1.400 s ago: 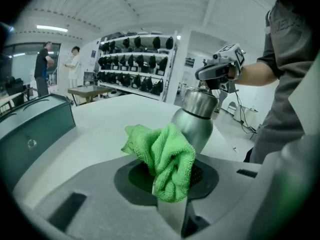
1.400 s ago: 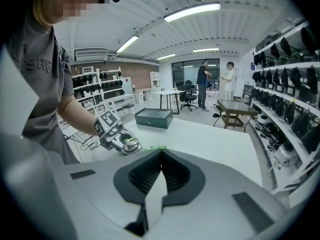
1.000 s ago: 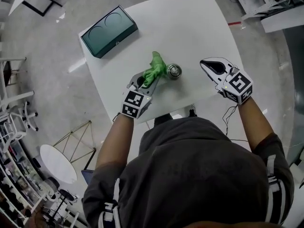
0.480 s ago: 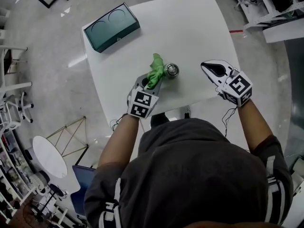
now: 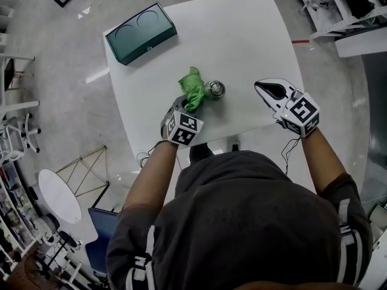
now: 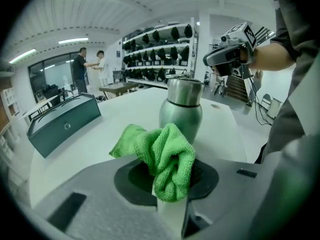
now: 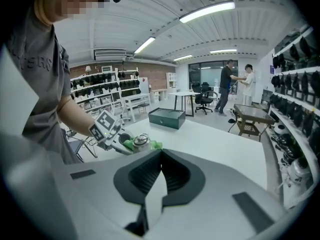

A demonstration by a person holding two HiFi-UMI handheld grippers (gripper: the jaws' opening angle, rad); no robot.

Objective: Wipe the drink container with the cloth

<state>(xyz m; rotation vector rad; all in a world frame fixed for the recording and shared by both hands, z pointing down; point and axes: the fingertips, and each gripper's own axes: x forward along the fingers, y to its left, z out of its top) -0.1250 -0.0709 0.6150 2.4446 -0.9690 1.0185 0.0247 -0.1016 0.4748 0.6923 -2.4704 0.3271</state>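
Currently pinching green cloth [image 5: 192, 90] in left gripper [image 5: 184, 106], bunched just beside upright drink container [image 5: 216, 89], dead ahead along jaws. Right gripper [image 5: 271, 91] well apart rightward, pressed together, empty.

Cloth [image 5: 192, 89] just left of drink container [image 5: 216, 89] on table [image 5: 248, 41], box [image 5: 140, 32] at far left corner
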